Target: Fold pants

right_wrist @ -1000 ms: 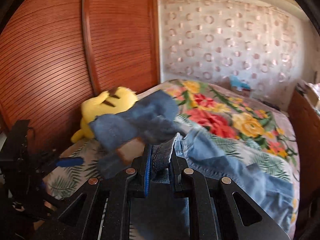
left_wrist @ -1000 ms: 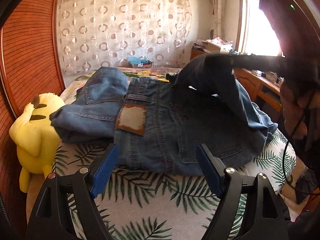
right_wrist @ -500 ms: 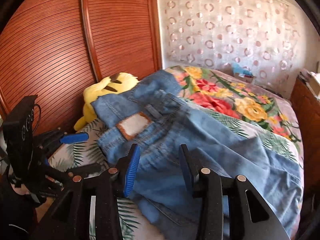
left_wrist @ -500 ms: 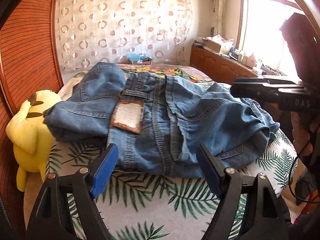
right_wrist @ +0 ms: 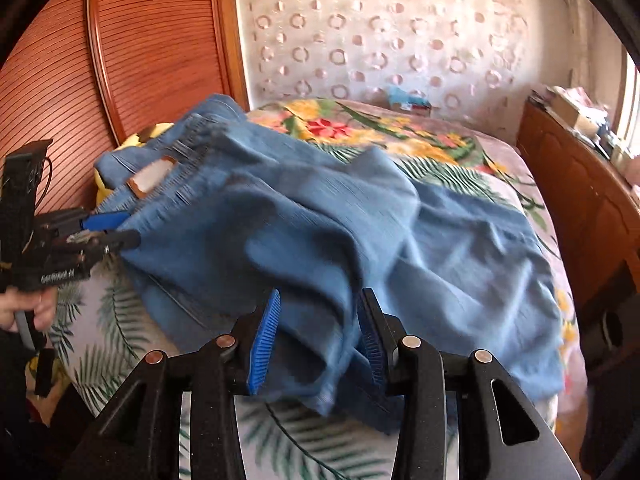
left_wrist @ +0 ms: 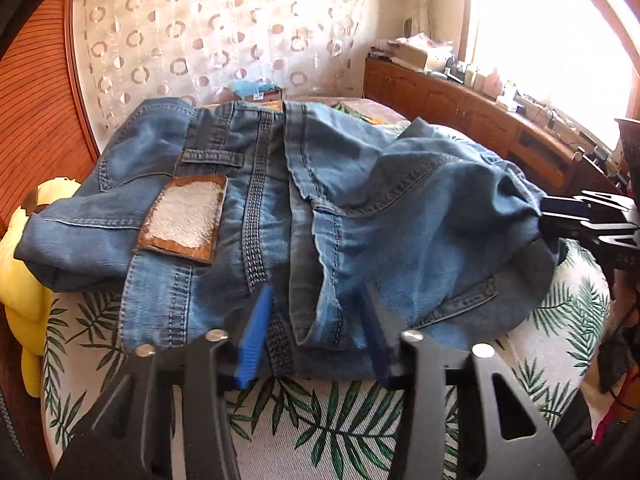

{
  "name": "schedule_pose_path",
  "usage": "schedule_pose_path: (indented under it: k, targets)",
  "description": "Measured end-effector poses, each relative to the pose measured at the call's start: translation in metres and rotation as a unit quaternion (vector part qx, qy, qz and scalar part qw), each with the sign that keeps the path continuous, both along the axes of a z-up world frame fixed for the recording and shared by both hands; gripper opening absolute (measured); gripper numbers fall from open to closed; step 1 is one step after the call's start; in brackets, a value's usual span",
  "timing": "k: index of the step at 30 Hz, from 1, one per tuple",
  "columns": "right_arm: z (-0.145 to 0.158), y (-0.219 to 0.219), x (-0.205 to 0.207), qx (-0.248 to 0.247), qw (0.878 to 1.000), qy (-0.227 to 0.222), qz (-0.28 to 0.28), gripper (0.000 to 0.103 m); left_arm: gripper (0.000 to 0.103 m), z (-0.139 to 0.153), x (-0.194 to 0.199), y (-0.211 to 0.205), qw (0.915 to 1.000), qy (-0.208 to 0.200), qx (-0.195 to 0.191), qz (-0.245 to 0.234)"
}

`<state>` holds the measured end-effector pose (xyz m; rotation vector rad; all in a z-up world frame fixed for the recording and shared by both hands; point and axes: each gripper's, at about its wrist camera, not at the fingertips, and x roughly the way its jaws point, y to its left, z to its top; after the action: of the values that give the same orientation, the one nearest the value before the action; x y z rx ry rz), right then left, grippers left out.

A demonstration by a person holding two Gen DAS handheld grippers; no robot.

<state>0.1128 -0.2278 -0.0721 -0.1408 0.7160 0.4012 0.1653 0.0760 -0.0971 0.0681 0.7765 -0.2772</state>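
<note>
Blue jeans [left_wrist: 304,216] lie bunched on the bed, waistband toward me, with a tan leather patch [left_wrist: 184,220] at the left. My left gripper [left_wrist: 316,336] is open, its fingers straddling the near waistband edge. In the right wrist view the jeans [right_wrist: 320,216] spread across the bed. My right gripper [right_wrist: 316,336] is open with a fold of denim between its blue pads [right_wrist: 264,340]. The right gripper also shows in the left wrist view [left_wrist: 560,220], at the jeans' right end. The left gripper shows in the right wrist view [right_wrist: 108,228], at the waistband.
A yellow plush toy [left_wrist: 24,280] sits at the bed's left edge against the wooden slatted wall [right_wrist: 120,60]. A leaf-print sheet [left_wrist: 320,420] covers the near bed. A wooden cabinet [left_wrist: 480,120] with clutter runs along the right under the window.
My right gripper let go of the lifted denim, which dropped onto the bed, then moved down to the right end. My left gripper advanced onto the waistband and narrowed.
</note>
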Motion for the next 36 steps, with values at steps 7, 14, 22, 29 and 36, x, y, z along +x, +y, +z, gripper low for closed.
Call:
schedule_pose_path:
  k: [7, 14, 22, 29, 36]
  targets:
    - [-0.005, 0.007, 0.006, 0.009, 1.000, 0.019, -0.004, 0.042, 0.010, 0.008, -0.006, -0.004, 0.9999, -0.008, 0.002, -0.006]
    - [0.003, 0.001, 0.002, 0.028, 0.999, 0.015, 0.003, 0.042, 0.008, 0.063, -0.023, 0.016, 0.9969, -0.077, -0.012, 0.012]
    - [0.013, 0.006, -0.017, 0.043, 0.998, -0.017, 0.031, 0.024, 0.008, 0.066, -0.022, 0.032, 0.9966, -0.075, -0.001, 0.034]
    - [-0.005, 0.018, 0.009, 0.001, 0.999, 0.008, 0.038, 0.005, 0.008, 0.061, -0.023, 0.033, 0.9969, -0.070, -0.014, 0.033]
    - [0.028, 0.005, -0.016, 0.037, 0.998, -0.018, 0.057, 0.002, 0.008, 0.076, -0.049, 0.040, 0.9946, -0.094, -0.021, 0.038]
